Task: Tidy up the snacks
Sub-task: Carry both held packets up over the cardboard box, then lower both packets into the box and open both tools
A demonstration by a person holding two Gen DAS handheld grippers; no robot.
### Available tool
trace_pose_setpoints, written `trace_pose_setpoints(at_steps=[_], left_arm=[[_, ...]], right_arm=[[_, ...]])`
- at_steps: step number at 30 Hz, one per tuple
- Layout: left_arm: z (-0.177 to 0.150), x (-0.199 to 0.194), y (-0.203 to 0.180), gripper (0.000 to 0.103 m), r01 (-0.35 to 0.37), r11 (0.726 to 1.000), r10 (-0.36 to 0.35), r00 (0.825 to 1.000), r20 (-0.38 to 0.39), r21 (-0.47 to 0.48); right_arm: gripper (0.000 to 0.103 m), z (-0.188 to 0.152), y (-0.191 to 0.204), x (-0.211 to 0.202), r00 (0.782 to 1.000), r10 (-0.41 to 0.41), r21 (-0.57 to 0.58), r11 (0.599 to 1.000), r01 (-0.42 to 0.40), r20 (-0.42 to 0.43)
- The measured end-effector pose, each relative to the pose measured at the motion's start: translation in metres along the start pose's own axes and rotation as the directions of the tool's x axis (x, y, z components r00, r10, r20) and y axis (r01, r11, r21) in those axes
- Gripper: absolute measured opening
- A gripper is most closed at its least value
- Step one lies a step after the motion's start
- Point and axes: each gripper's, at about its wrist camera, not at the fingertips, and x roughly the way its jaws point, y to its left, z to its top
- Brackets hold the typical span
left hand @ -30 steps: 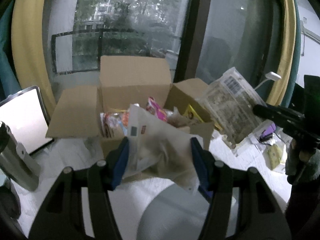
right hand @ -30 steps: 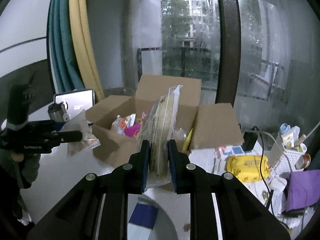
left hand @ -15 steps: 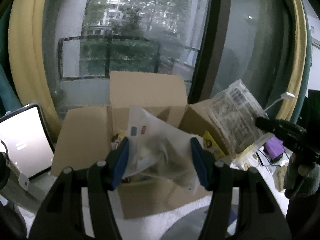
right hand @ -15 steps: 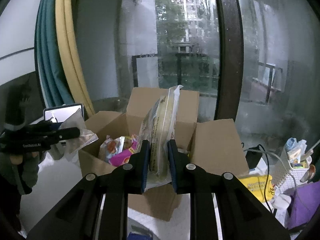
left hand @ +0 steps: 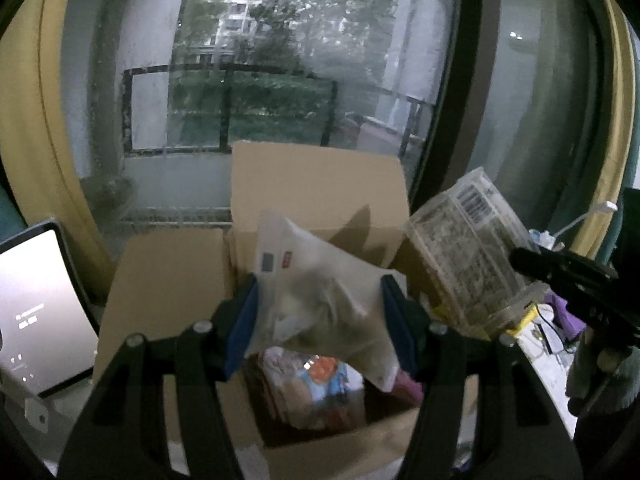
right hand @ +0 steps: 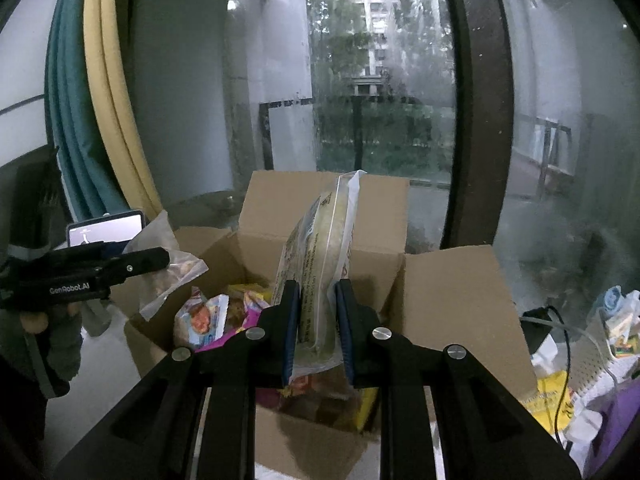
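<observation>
An open cardboard box (left hand: 320, 184) holds several colourful snack packs (left hand: 320, 376). My left gripper (left hand: 320, 304) is shut on a clear zip bag of snacks (left hand: 316, 292) and holds it over the box's left side; it also shows in the right wrist view (right hand: 168, 264). My right gripper (right hand: 318, 312) is shut on a flat clear pack with a yellowish filling (right hand: 328, 248), held upright over the box (right hand: 448, 292). That pack shows at the right in the left wrist view (left hand: 472, 256).
A lit tablet (left hand: 36, 312) stands left of the box. A large window (right hand: 380, 100) and yellow and teal curtains (right hand: 100, 92) are behind. A white basket (right hand: 600, 364), a yellow pack (right hand: 552, 396), cables and purple items lie at the right.
Both grippers have moved forward and up with their packs, from in front of the box to above its opening. The box interior now lies under the fingers.
</observation>
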Motion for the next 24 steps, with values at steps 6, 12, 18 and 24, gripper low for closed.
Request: trace_pose_setpoints(at_steps=[6,12,18,24], left_arm=[[0.002,0.015,0.006,0.061,-0.019,1.0,0.018,1.0,-0.008,-0.006],[0.001,0.034,0.011,0.061,-0.019,0.999,0.017,0.998,-0.054,-0.045],[-0.002,0.035,0.014,0.075,-0.011,0.998,0.007,0.999,-0.053,-0.066],[0.0,0.029,0.019,0.076,-0.008,0.997,0.004,0.999,-0.047,-0.071]], right_arm=[[0.02,0.011,0.001,0.03,1.0,0.003,-0.002,1.0,-0.003,-0.013],[0.02,0.02,0.007,0.052,1.0,-0.008,0.015,1.0,0.009,-0.026],[0.026,0.025,0.008,0.072,0.998,-0.042,0.045,0.998,0.044,-0.046],[0.033,0.021,0.009,0.078,0.997,-0.045,0.042,0.998,0.048,-0.069]])
